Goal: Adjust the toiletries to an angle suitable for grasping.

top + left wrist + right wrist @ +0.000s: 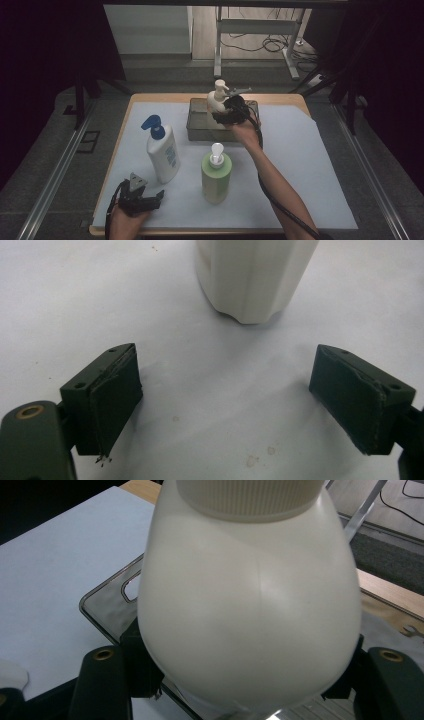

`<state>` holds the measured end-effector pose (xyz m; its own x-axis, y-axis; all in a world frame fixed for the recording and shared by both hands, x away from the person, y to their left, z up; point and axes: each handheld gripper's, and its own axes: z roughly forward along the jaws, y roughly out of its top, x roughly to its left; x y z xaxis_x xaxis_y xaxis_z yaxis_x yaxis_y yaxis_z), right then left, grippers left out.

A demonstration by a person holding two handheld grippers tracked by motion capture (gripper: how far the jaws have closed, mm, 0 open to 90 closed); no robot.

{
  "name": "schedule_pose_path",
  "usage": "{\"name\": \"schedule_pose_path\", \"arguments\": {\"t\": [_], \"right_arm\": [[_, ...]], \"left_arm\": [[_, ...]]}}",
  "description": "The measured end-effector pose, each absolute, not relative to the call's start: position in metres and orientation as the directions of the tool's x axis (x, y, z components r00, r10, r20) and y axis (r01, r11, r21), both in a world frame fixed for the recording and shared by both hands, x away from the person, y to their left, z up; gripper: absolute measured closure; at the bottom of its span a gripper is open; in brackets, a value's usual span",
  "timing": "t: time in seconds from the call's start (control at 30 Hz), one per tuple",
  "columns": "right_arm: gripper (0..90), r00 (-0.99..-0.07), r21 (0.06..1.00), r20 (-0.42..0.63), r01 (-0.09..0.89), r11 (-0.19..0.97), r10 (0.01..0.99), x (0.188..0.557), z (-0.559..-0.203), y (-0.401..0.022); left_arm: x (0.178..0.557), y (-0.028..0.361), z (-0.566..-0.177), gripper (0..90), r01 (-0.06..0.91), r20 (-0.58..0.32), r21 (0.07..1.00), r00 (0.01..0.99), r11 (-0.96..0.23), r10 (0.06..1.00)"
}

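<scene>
Right hand-held gripper (226, 116) clamps the cream pump bottle (216, 102), hiding its base; bottle upright, nozzle toward three o'clock. Left hand-held gripper (148, 196) open.

My right arm stretches forward across the worktop, and its right gripper (226, 114) has its fingers (140, 670) pressed against both sides of what they hold. My left hand (127, 220) rests low at the near edge, and the left gripper (225, 405) has fingers (117, 395) spread wide with nothing between them.

open sheet (300, 165) right of green bottle (216, 176), blue-pump bottle (162, 150) blocks left claw (142, 192)
</scene>
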<state>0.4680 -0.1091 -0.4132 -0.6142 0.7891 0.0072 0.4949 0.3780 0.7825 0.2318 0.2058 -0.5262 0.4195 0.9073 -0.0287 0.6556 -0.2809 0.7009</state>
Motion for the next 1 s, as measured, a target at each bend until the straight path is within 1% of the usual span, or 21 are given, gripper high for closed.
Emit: {"name": "schedule_pose_path", "arguments": {"t": [0.3,0.67,0.8,1.0], "right_arm": [[34.2,-0.628,0.78,0.027,0.5,0.376,0.778,0.466,-0.417,-0.115],[35.9,-0.645,0.778,0.037,0.498,0.383,0.763,0.457,-0.422,-0.128],[38.3,-0.653,0.772,0.041,0.501,0.391,0.756,0.452,-0.424,-0.135],[45.0,-0.664,0.766,0.048,0.504,0.399,0.746,0.447,-0.426,-0.146]], "left_arm": [[0.232,0.206,-0.526,13.0,0.656,-0.028,0.7,0.419,-0.281,0.907],[0.232,0.206,-0.526,13.0,0.655,-0.028,0.701,0.42,-0.282,0.907],[0.232,0.206,-0.526,13.0,0.656,-0.029,0.701,0.42,-0.281,0.907],[0.232,0.206,-0.526,13.0,0.656,-0.029,0.701,0.42,-0.281,0.907]]}}
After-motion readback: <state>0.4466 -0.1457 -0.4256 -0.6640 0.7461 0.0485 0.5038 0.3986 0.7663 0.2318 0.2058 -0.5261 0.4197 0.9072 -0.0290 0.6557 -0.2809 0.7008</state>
